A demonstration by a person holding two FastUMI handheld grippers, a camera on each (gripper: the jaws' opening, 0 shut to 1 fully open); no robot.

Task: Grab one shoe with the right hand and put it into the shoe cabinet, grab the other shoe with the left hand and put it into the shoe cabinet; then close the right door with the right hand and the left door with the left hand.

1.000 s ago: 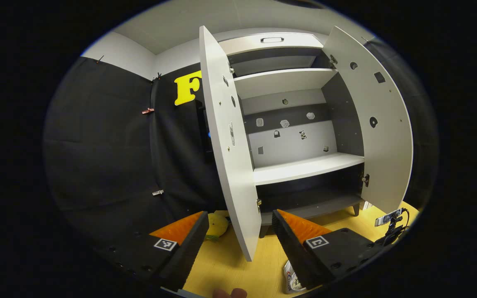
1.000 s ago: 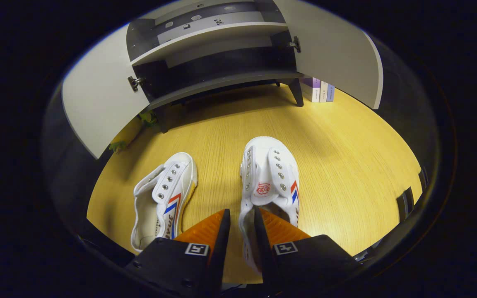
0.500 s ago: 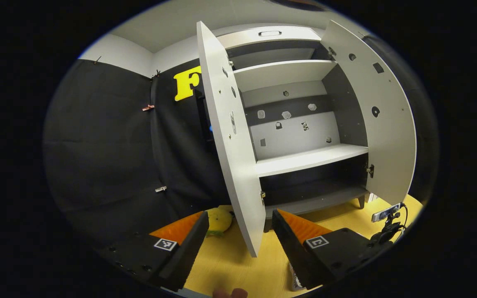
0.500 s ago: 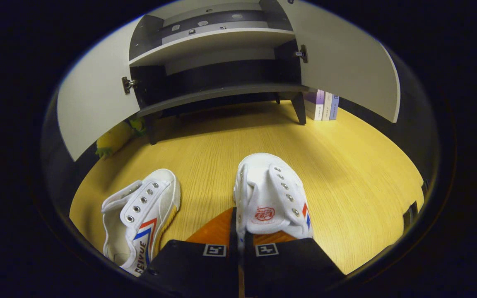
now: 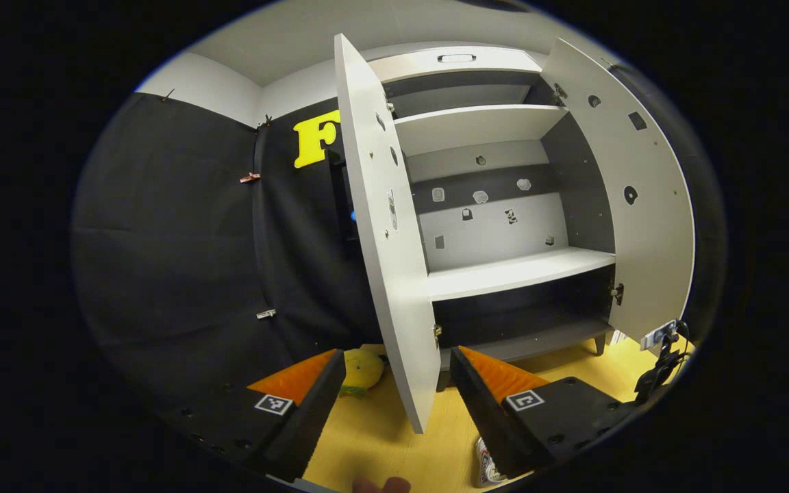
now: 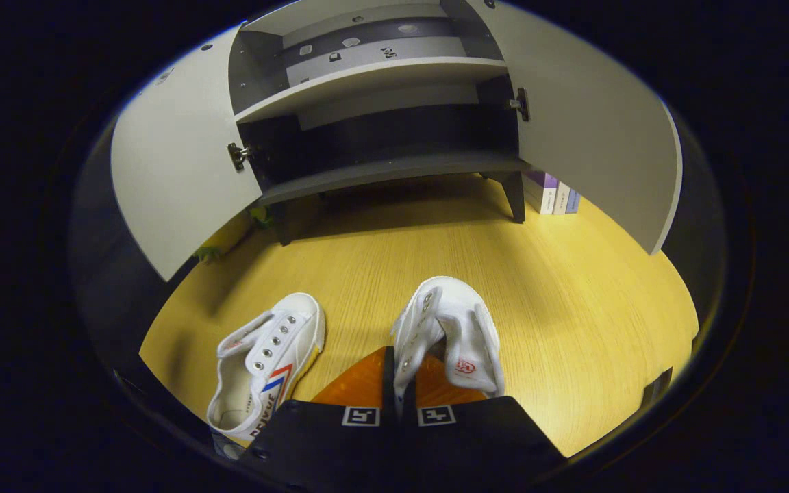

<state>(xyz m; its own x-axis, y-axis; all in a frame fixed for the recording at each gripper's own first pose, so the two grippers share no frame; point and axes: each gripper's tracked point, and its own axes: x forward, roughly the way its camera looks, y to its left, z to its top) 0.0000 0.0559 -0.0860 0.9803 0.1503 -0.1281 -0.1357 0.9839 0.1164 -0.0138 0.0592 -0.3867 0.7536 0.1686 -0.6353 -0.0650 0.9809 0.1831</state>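
In the right gripper view my right gripper (image 6: 398,373) is shut on the side wall of a white canvas shoe (image 6: 459,329), which hangs lifted above the yellow wooden floor. The second white shoe (image 6: 268,363), with red and blue stripes, lies on the floor to its left. Ahead stands the shoe cabinet (image 6: 374,164) with both doors open, the left door (image 6: 175,178) and the right door (image 6: 593,137) swung wide. In the left gripper view my left gripper (image 5: 394,383) is open and holds nothing, facing the cabinet's left door (image 5: 387,253) edge-on and the shelves (image 5: 518,270).
A yellow plush toy (image 5: 361,370) lies on the floor behind the left door. Several books (image 6: 555,195) stand beside the cabinet's right leg. A small camera on a stand (image 5: 661,342) sits at the right. A can (image 5: 485,465) lies near my left gripper.
My right gripper closed on the right-hand shoe and lifted it off the floor, tilting it. The left gripper drifted only slightly and stayed open.
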